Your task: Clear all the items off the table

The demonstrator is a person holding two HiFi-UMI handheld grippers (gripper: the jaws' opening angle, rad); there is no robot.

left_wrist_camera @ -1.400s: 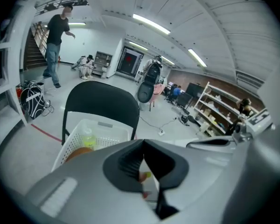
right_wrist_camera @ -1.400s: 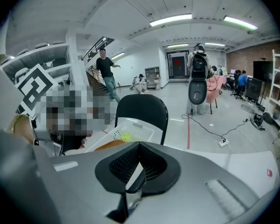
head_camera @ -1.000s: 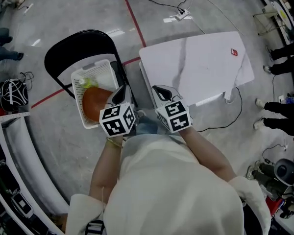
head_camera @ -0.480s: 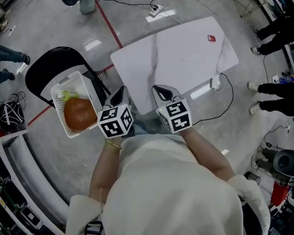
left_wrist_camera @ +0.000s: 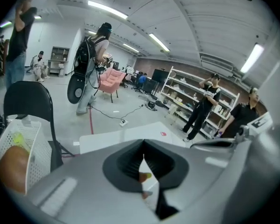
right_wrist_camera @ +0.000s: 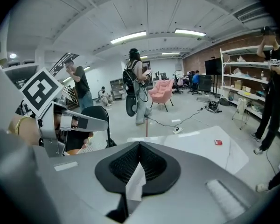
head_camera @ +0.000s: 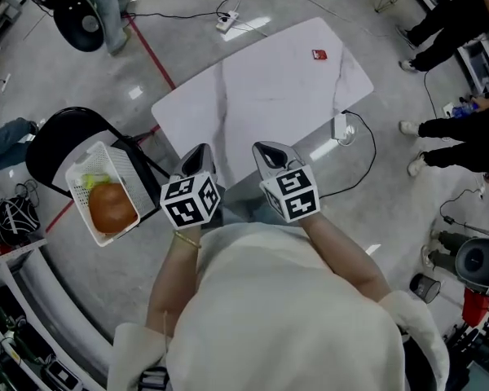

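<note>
One small red item [head_camera: 319, 54] was all I could see on the white table [head_camera: 261, 96], lying near the far edge, well apart from both my claws. I judged it the last piece to clear, and sitting that far across, it would call for a long reach over the top.

My left claw [head_camera: 201, 151] and right claw [head_camera: 269, 150] hung side by side over the near edge of the table, close in front of my body. Each had its jaws pressed together and gripped nothing that I could make out, which suited hands with nothing to carry.

To my left, a white mesh basket [head_camera: 122, 169] rested on a black chair [head_camera: 57, 133] just beside the table, presumably set there so things could be dropped in without walking. It held a round orange-brown thing [head_camera: 112, 208] and a yellow-green thing [head_camera: 94, 182] behind it.
</note>
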